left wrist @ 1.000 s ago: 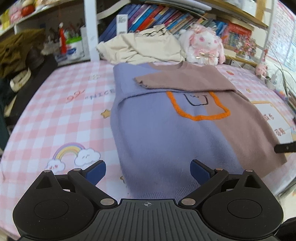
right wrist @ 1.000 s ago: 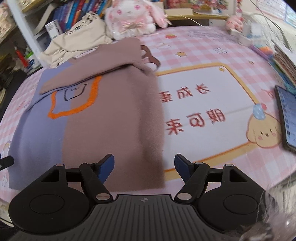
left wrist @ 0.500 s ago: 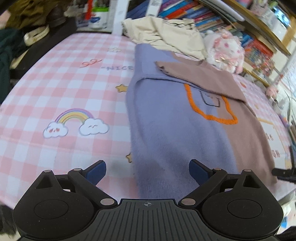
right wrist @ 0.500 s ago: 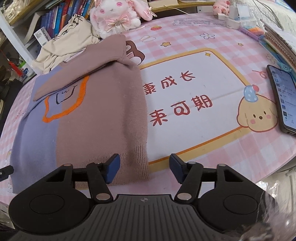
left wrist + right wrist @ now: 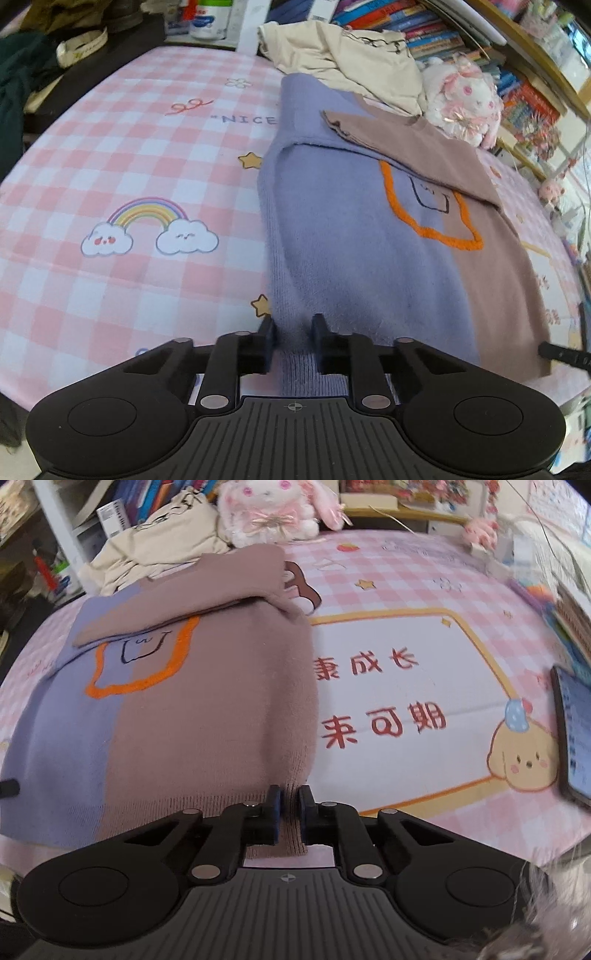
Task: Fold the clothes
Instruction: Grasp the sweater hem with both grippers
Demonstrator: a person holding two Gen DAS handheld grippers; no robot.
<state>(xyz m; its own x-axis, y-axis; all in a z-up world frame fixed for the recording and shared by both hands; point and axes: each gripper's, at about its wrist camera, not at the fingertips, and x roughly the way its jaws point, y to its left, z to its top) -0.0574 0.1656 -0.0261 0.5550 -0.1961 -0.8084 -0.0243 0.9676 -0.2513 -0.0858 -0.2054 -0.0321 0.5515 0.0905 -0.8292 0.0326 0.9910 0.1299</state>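
- The left gripper (image 5: 293, 345) sits low at the near hem of the sweater (image 5: 354, 236), fingers pressed in on the ribbed lilac corner and pinching it.
- The right gripper (image 5: 289, 818) is down at the same hem on the brown side, its blue pads (image 5: 274, 812) nipped tight on the ribbing near the right corner.
- Both point forward along the sweater's length, one at each bottom corner.
- The sweater lies flat on the pink checked tablecloth (image 5: 122, 155), lilac half to the left, brown half to the right, an orange outline on the chest, sleeves folded across the top.
- Just behind its collar there's a crumpled cream garment (image 5: 343, 62), touching it, and a white plush rabbit (image 5: 273, 506) beside that.
- A phone (image 5: 572, 734) rests near the cloth's right edge, well apart from the sweater.
- Book-filled shelves (image 5: 436, 33) run along the back; dark clothing (image 5: 18, 85) is piled at far left.
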